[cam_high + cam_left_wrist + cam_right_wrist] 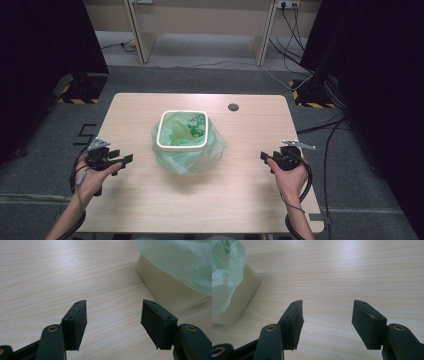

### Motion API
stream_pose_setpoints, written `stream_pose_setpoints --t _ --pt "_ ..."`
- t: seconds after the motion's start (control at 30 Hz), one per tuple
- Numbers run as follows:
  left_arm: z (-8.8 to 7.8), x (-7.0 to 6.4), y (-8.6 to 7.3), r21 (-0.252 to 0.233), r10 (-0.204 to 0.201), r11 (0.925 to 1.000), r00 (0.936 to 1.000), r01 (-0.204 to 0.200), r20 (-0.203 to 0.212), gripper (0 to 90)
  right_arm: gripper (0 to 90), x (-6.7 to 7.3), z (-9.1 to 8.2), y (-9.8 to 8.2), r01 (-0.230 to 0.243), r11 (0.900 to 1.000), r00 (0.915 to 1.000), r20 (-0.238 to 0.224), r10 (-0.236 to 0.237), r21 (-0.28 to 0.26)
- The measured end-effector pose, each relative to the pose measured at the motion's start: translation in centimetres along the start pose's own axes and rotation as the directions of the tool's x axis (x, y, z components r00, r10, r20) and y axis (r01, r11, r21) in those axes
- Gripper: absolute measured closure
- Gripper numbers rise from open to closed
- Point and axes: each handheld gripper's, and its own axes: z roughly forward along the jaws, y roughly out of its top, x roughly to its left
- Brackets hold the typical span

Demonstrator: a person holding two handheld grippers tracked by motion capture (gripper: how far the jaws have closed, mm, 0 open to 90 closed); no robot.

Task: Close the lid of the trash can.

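Bin point(182, 131): cream, lined with a green bag point(212, 150), mid-table point(250, 200).
Left gripper point(127, 158): jaws wide, nothing between, beside the bin.
Right gripper point(263, 156): jaws wide, nothing between.

A bin point(182, 131) lined with a green bag point(212, 150) stands mid-table point(150, 200), between the left gripper point(125, 161) and right gripper point(265, 157).

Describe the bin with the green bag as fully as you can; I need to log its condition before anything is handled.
The bin is a small cream, plastic-looking tub with a squarish, rounded-corner rim, standing upright at the middle of the wooden table. A thin, translucent green bag lines it, folded out over the rim and billowing loosely down its sides. Nothing else touches it.
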Motion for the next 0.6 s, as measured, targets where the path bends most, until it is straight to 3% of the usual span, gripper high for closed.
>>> stream_pose_setpoints --t 0.6 --pt "0.0 1.2 -2.2 0.005 -0.001 1.0000 0.9999 0.001 -0.014 36.6 41.6 -1.5 -0.4 -1.6 -0.014 1.000 0.9995 0.028 0.014 -0.020"
